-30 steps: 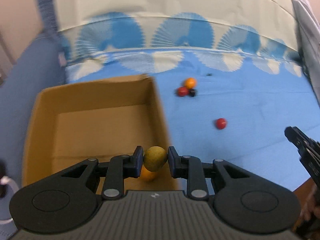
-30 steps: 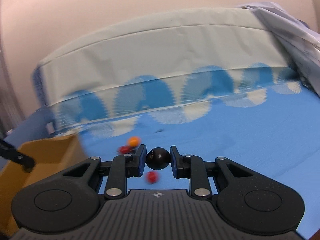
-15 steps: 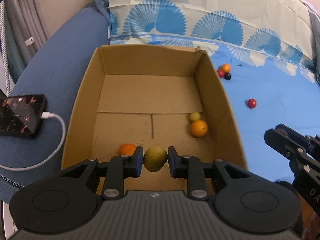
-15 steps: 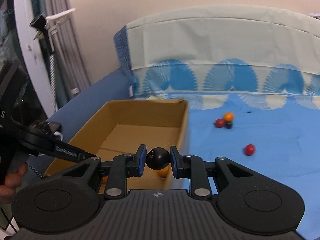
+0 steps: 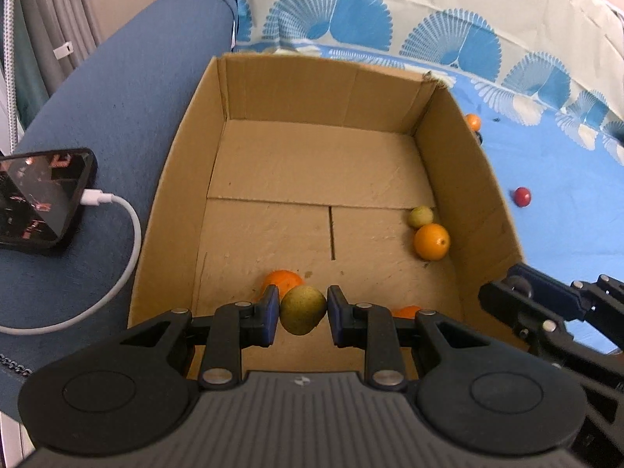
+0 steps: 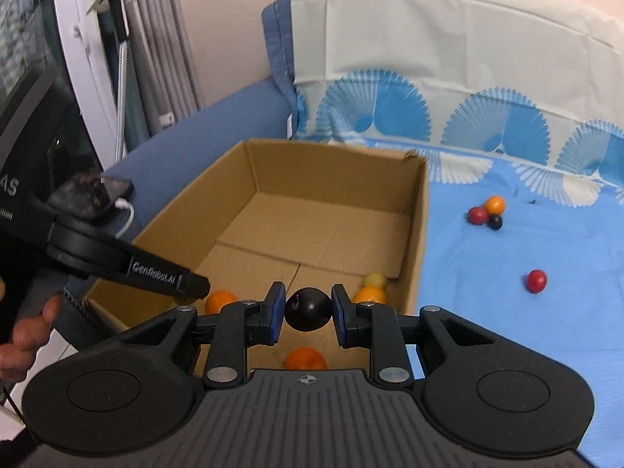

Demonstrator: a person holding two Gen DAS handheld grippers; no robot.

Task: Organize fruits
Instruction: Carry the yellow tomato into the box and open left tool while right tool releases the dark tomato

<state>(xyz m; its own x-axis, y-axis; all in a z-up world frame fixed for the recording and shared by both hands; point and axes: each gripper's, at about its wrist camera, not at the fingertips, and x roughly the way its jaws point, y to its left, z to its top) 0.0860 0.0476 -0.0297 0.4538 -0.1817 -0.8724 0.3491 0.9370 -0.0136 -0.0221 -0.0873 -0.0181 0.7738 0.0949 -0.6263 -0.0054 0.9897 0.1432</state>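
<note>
My left gripper (image 5: 303, 314) is shut on a yellow-green fruit (image 5: 303, 315) above the near end of the open cardboard box (image 5: 183, 179). On the box floor lie an orange (image 5: 431, 241), a small yellow-green fruit (image 5: 421, 216) and two more oranges (image 5: 281, 279) near the front wall. My right gripper (image 6: 308, 309) is shut on a dark plum (image 6: 308, 309) over the box's near right corner (image 6: 413, 265). The left gripper's finger (image 6: 163, 275) reaches over the box from the left. Loose on the blue sheet are a red fruit (image 6: 536, 280) and a cluster of a red, an orange and a dark fruit (image 6: 487, 212).
A phone (image 5: 37, 195) on a white charging cable (image 5: 117, 273) lies on the dark blue cushion left of the box. A person's hand (image 6: 23, 335) holds the left gripper's handle. A patterned pillow (image 6: 448, 70) stands behind the sheet. The right gripper's body (image 5: 553, 312) sits right of the box.
Both grippers have swung left from the blue sheet to above the box, each still holding its fruit. The left one has also dropped closer to the box.
</note>
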